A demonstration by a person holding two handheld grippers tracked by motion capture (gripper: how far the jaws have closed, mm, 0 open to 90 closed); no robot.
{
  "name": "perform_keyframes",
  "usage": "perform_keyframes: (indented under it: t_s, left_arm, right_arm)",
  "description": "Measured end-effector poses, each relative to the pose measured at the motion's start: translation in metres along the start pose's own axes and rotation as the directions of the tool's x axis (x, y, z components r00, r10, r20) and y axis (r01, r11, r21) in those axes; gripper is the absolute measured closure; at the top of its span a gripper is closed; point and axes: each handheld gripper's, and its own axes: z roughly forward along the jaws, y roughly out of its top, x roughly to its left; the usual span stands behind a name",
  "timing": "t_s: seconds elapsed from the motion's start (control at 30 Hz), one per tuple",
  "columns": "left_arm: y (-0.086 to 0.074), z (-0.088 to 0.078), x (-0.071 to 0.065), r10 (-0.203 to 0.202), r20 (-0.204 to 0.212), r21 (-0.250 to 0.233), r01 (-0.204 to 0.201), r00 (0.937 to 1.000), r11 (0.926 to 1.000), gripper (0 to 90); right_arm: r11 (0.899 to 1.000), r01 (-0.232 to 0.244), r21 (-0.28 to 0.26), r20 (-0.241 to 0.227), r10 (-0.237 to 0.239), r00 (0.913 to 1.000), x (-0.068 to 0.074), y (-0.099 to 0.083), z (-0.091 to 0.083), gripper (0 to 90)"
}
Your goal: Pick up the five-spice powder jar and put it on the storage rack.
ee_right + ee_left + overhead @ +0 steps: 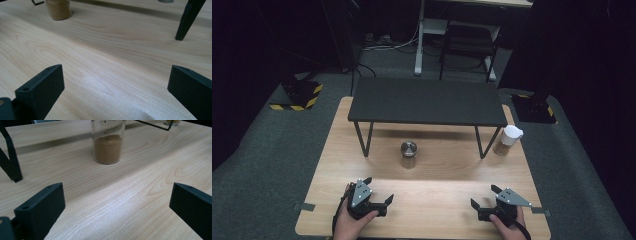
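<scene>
**Both grippers rest wide open at the near edge, two jars beyond**

The tabletop (432,165), pale wood, takes up the middle of the high view. On its far half, toward 12 o'clock, stands a black shelf (427,101) on thin black legs; one leg (10,160) crosses the left side of the left gripper view, another leg (187,20) the upper right of the right gripper view.

The left gripper (379,192) sits at about 7 o'clock on the tabletop, held by a hand (352,222) that comes in from the bottom edge. Its jaws stand wide apart with nothing between them, only bare wood. The right gripper (484,196) sits at about 5 o'clock in the other hand (507,225), its jaws just as wide and likewise empty. The two grippers are well apart, and neither touches a jar.

The steel-lidded jar (408,151) stands near the centre of the tabletop, under the shelf's front edge, at roughly 1 o'clock from the left gripper. In the left gripper view it is a clear glass jar (108,141) part filled with brown powder, upright. The white-capped jar (508,140) stands at about 2 o'clock on the tabletop, just beside the shelf's right front leg; its contents look brownish, though it is too small to be sure.
</scene>
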Motion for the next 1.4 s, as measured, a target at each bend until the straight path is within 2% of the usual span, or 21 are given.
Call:
perform_keyframes:
  t_s: [0.23,0.33,0.53,0.6,0.67,0.8,0.9,1.1,1.4]
  left_arm:
    - [-0.002,0.000,0.002,-0.024,0.005,-0.012,0.024,0.9997,0.9996,0.5]
    - [-0.001,-0.001,0.001,-0.008,0.008,-0.026,0.008,0.9999,0.9996,0.5]
    - [0.002,-0.001,-0.004,-0.002,0.009,-0.055,0.002,1.0000,0.9985,0.5]
    - [0.005,0.000,-0.010,0.007,-0.006,-0.064,-0.007,1.0000,0.9979,0.5]
    - [0.006,0.000,-0.010,0.008,-0.002,-0.068,-0.008,1.0000,0.9976,0.5]
    - [0.012,0.007,-0.013,0.019,0.003,-0.078,-0.019,0.9998,0.9968,0.5]
    - [0.014,0.014,-0.014,0.009,0.008,-0.085,-0.008,0.9999,0.9964,0.5]
    - [0.020,0.027,-0.016,0.018,0.006,-0.088,-0.018,0.9998,0.9960,0.5]
    - [0.028,0.050,-0.019,0.009,-0.001,-0.093,-0.009,1.0000,0.9956,0.5]
  right_arm:
    - [1.000,-0.005,-0.010,-0.004,0.005,1.0000,-0.001,-0.002,-0.001,0.5]
    - [1.000,-0.007,-0.012,-0.003,0.007,1.0000,-0.001,-0.002,-0.001,0.5]
    - [1.000,-0.004,-0.013,0.001,0.004,1.0000,0.000,-0.002,-0.001,0.5]
    - [1.000,-0.003,-0.013,0.002,0.003,1.0000,0.000,-0.002,-0.001,0.5]
    - [1.000,-0.004,-0.013,0.001,0.004,1.0000,0.000,-0.002,-0.001,0.5]
    - [1.000,-0.003,-0.015,0.001,0.003,1.0000,0.000,-0.003,-0.002,0.5]
    - [1.000,-0.006,-0.015,-0.001,0.006,1.0000,0.000,-0.003,-0.002,0.5]
    - [1.000,-0.011,-0.016,-0.003,0.011,0.9999,-0.001,-0.003,-0.002,0.5]
    - [1.000,-0.021,-0.020,-0.005,0.021,0.9998,-0.002,-0.004,-0.002,0.5]
